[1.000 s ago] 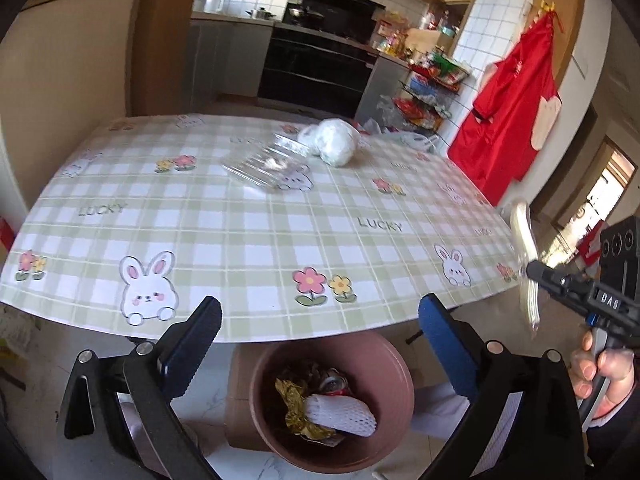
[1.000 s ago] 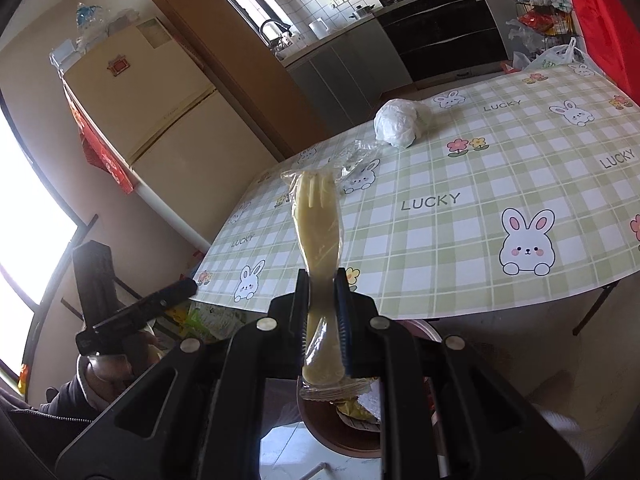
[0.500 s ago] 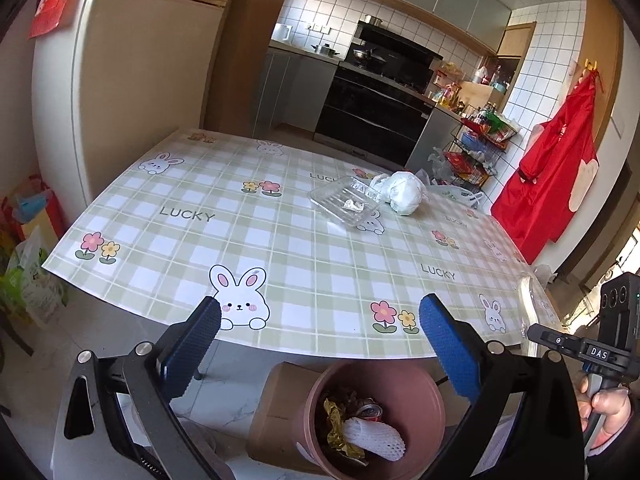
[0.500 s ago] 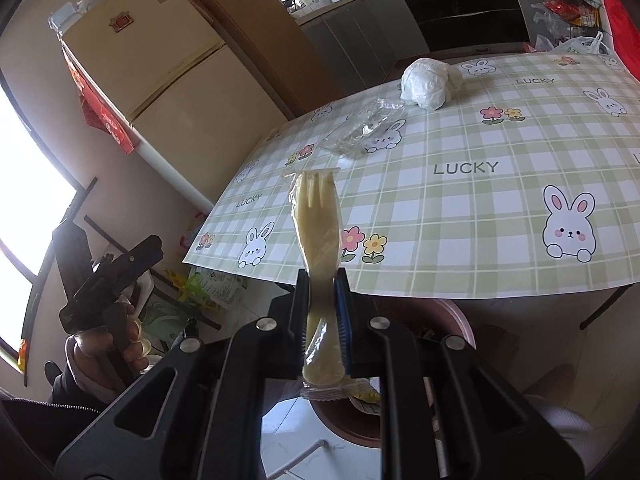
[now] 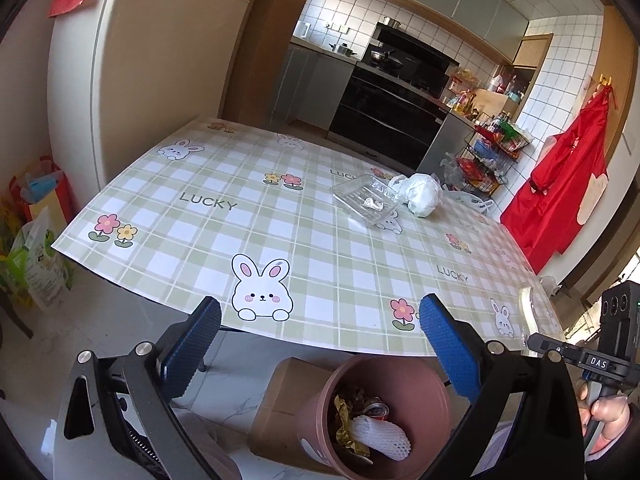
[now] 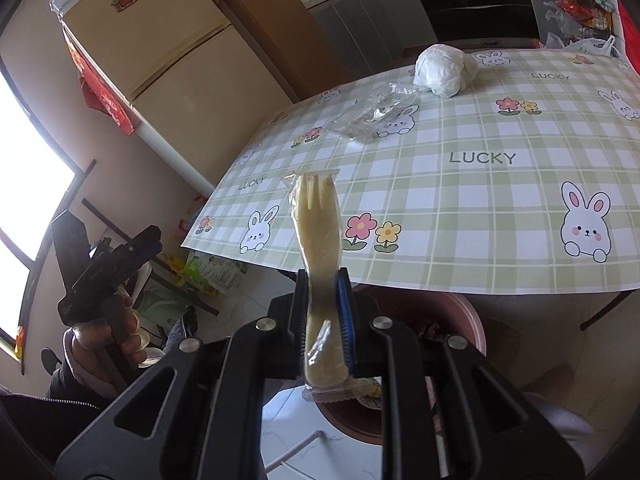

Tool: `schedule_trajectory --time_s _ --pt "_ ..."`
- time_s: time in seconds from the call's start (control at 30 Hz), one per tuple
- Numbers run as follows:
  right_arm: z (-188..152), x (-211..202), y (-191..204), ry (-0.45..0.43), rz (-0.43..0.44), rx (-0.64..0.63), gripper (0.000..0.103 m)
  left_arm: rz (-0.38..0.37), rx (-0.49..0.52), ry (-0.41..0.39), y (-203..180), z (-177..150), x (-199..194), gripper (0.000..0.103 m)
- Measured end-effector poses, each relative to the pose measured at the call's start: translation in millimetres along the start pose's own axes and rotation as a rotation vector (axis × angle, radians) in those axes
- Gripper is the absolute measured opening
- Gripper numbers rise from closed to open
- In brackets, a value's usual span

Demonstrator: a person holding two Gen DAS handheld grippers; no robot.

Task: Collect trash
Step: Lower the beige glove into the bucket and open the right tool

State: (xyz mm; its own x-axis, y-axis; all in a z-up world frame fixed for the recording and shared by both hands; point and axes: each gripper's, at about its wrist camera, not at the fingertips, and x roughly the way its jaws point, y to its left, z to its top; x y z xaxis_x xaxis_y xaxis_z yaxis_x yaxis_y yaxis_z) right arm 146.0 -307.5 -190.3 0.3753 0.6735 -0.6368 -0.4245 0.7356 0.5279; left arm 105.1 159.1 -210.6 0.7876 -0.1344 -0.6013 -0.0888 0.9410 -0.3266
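My right gripper (image 6: 325,280) is shut on a cream plastic fork in a clear wrapper (image 6: 317,232), held upright above the brown trash bin (image 6: 472,316) below the table's near edge. The same fork shows edge-on at the right of the left wrist view (image 5: 529,316). My left gripper (image 5: 320,356) is open and empty, above and before the bin (image 5: 404,368), which holds a foam net, a can and gold foil. On the checked tablecloth lie a clear plastic tray (image 5: 366,199) (image 6: 370,114) and a white crumpled bag (image 5: 422,194) (image 6: 440,68).
A cardboard box (image 5: 280,404) stands beside the bin. A fridge (image 5: 152,64) is left of the table, with bags (image 5: 36,240) on the floor. A red apron (image 5: 560,192) hangs at right. The kitchen counter and oven lie beyond the table.
My left gripper has pulled back and to the left, so more of the table and fridge show. My right gripper has shifted slightly with the fork still in it.
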Motion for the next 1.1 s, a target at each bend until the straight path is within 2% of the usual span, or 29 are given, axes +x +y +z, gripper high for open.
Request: schedule_trajectory --time_s 0.13,0.4,0.5,0.57,0.63,0.7,0.9,0.97,1.1 --pt "1 0 2 -0.005 0.010 -0.001 0.030 -0.011 0.006 0.008 -5 -2 2 0.097" --pt "4 -6 -2 -0.030 -0.009 0.009 0.040 -0.018 0.014 0.012 -8 -3 2 0.097" --pt "4 -7 -6 -0.039 -0.023 0.014 0.054 -0.018 0.014 0.016 -9 -3 3 0.097" --pt "5 -9 -7 -0.051 -0.038 0.015 0.068 -0.019 0.013 0.018 -8 -3 3 0.097" --pt "7 -12 -11 -0.068 -0.065 0.016 0.086 -0.024 0.013 0.024 -9 -4 4 0.097" --pt "10 -15 -16 -0.088 -0.087 0.026 0.093 -0.026 0.021 0.033 -10 -4 7 0.097" --pt "20 -22 -41 -0.126 -0.139 0.067 0.094 -0.065 0.030 0.077 -18 8 28 0.097" --pt "24 -24 -51 -0.140 -0.154 0.083 0.094 -0.077 0.039 0.107 -23 17 42 0.089" --pt "32 -22 -70 -0.155 -0.189 0.093 0.094 -0.112 0.015 0.169 -33 43 89 0.080"
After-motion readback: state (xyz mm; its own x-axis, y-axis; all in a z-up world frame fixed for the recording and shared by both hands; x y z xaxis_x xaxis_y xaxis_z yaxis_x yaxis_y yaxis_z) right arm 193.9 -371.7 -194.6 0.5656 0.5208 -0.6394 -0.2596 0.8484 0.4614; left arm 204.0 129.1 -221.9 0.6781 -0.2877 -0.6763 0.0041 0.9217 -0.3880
